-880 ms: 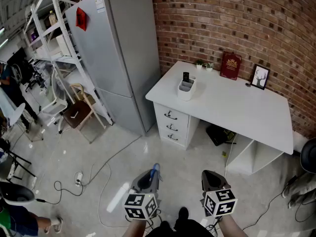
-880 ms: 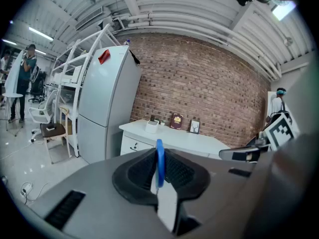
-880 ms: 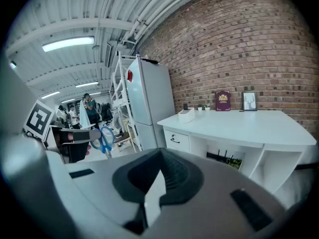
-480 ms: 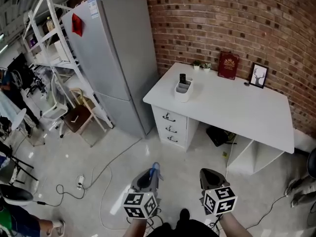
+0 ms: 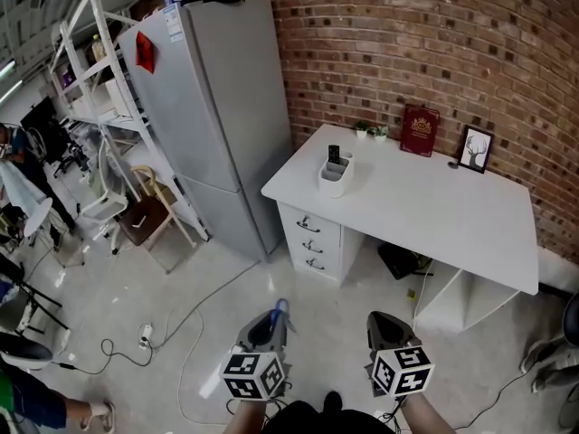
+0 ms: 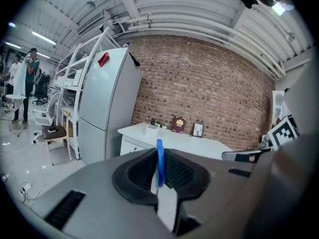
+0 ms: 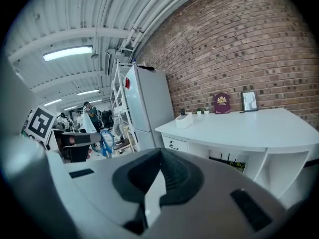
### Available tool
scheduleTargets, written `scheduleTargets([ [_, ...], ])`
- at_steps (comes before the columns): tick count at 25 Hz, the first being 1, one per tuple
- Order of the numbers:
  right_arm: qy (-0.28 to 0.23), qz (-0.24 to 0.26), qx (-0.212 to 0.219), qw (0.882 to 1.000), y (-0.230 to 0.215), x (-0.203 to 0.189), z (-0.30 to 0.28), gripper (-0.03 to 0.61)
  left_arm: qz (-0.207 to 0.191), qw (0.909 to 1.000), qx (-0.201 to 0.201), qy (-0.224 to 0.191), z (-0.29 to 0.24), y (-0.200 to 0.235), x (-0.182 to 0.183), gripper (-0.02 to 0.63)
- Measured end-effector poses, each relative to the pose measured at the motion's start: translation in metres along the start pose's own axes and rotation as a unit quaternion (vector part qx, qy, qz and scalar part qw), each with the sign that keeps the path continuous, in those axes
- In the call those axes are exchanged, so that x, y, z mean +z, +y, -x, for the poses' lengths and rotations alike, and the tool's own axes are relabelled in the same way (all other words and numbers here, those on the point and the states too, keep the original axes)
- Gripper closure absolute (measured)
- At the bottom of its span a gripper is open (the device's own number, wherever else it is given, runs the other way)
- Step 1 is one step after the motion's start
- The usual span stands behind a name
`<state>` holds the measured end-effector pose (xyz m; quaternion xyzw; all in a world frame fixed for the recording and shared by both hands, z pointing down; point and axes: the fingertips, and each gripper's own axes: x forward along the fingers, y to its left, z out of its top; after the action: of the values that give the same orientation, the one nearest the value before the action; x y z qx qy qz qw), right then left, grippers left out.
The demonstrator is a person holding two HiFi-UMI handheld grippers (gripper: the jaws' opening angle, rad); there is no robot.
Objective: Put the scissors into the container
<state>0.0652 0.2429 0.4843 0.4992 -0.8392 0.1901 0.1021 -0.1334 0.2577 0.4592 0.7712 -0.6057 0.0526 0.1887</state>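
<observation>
At the far left stands a white shelf (image 5: 86, 57) with a brown chair (image 5: 143, 208) near its foot; next to it is a tall grey fridge (image 5: 217, 107); a thin cable (image 5: 176, 333) lies on the floor in front of them. Low down, the left gripper (image 5: 265, 326) is squeezed tight on the scissors (image 6: 159, 162); the blue handle sticks up from between its jaws; the scissors are up in the air over the floor, well apart from the desk. The white container (image 5: 334, 177) sits on the white desk (image 5: 434, 202), near the desk's left end, above the drawers (image 5: 312, 242); something black (image 5: 333, 153) stands in it; behind it, by the brick wall (image 5: 434, 34), are two little plants (image 5: 371, 130), then a red book (image 5: 422, 130), then a picture frame (image 5: 476, 146). The right gripper (image 5: 387, 326) is low down beside the left one; its jaws are pressed together with nothing between them.
</observation>
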Motion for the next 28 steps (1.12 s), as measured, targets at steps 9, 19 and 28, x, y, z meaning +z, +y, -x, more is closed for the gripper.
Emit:
scheduleTargets([
  [9, -0.011, 0.003, 0.009, 1.000, -0.011, 0.009, -0.012, 0.578, 0.000, 0.9998, 0.011, -0.014, -0.019, 0.000, 0.012, 0.572],
  [19, -0.005, -0.010, -0.016, 1.000, -0.044, 0.024, -0.062, 0.577, -0.004, 1.0000, 0.002, -0.005, -0.085, 0.022, 0.028, 0.572],
  [28, -0.009, -0.010, -0.031, 0.999, -0.070, 0.072, -0.153, 0.578, -0.005, 0.9998, -0.013, -0.010, -0.178, 0.062, 0.076, 0.572],
])
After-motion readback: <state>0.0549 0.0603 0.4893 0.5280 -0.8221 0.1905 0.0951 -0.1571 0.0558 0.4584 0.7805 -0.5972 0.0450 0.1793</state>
